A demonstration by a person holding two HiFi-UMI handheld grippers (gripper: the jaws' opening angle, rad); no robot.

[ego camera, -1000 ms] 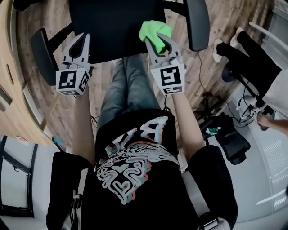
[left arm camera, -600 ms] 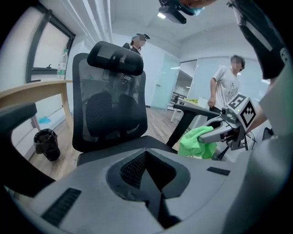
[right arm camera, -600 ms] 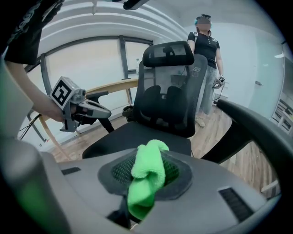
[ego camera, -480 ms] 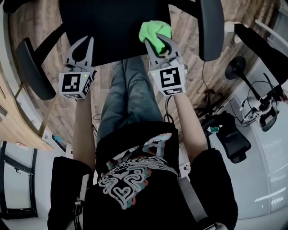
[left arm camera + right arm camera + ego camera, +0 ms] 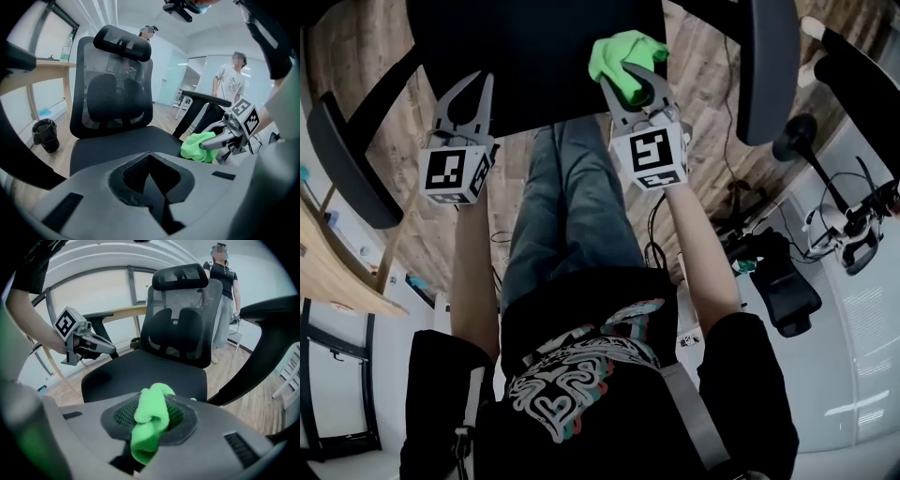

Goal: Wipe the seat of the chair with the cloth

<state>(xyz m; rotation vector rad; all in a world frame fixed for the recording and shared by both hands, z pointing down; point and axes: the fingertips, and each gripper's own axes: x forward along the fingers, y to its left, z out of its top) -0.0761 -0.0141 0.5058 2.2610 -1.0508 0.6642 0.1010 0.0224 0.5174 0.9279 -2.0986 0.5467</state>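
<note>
right claw (image 5: 633, 82) tight on half-hidden green cloth (image 5: 617, 54); left claw (image 5: 478, 84) together, empty; seat (image 5: 525, 56) cropped

Cloth (image 5: 150, 420): soft, fluffy green pile.
Seat (image 5: 140, 376): matt black fabric.
Backrest (image 5: 180, 329): see-through black mesh.
Floor (image 5: 703, 112): grained wood planks.
Left gripper (image 5: 473, 82), right gripper (image 5: 626, 80): smooth matt grey plastic shells; jaws' inner faces rough, dimpled.

This is looking like an office: a black mesh-backed swivel chair with a headrest (image 5: 110, 98) is standing on wood-plank flooring (image 5: 705, 94), a pale wooden tabletop (image 5: 49, 70) is lining one side, and glass partition walls (image 5: 194, 77) are closing off rooms behind.
</note>
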